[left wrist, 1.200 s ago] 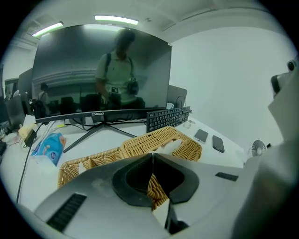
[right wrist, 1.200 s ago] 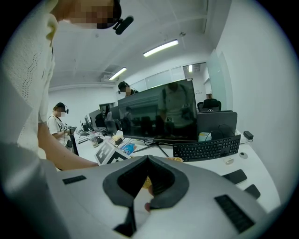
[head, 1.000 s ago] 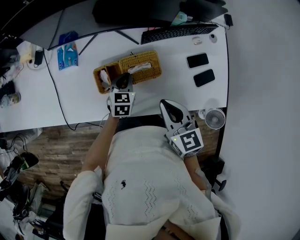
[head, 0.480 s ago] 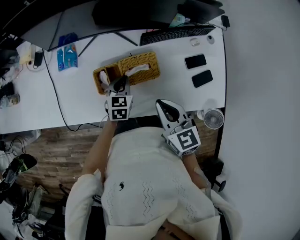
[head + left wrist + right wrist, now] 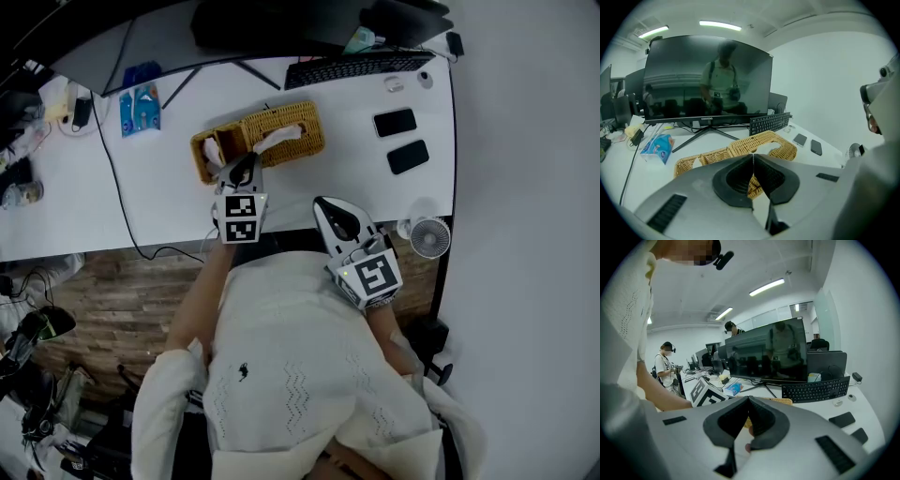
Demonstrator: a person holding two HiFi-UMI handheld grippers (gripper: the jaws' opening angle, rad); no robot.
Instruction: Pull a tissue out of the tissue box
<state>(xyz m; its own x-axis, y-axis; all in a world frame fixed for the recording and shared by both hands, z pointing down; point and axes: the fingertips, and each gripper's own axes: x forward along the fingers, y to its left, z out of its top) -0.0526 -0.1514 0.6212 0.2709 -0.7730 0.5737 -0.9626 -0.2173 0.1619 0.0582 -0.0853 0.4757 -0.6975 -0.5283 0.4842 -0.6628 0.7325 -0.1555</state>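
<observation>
Wicker tissue box (image 5: 302,122) sits on the white surface (image 5: 356,178), a tissue (image 5: 278,138) poking from its slot. Left gripper (image 5: 246,161) is just beside the box's near edge, jaws pressed together on nothing. Right gripper (image 5: 330,206), nearer and to the right, has its jaws likewise together.

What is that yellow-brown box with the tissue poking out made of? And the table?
The tissue box looks like woven wicker or rattan, matt tan: crossing strands show, though it could be a plastic imitation. The tissue looks like soft white paper, crumpled. The desk looks like smooth white laminate with a faint sheen; its core I cannot tell.
</observation>
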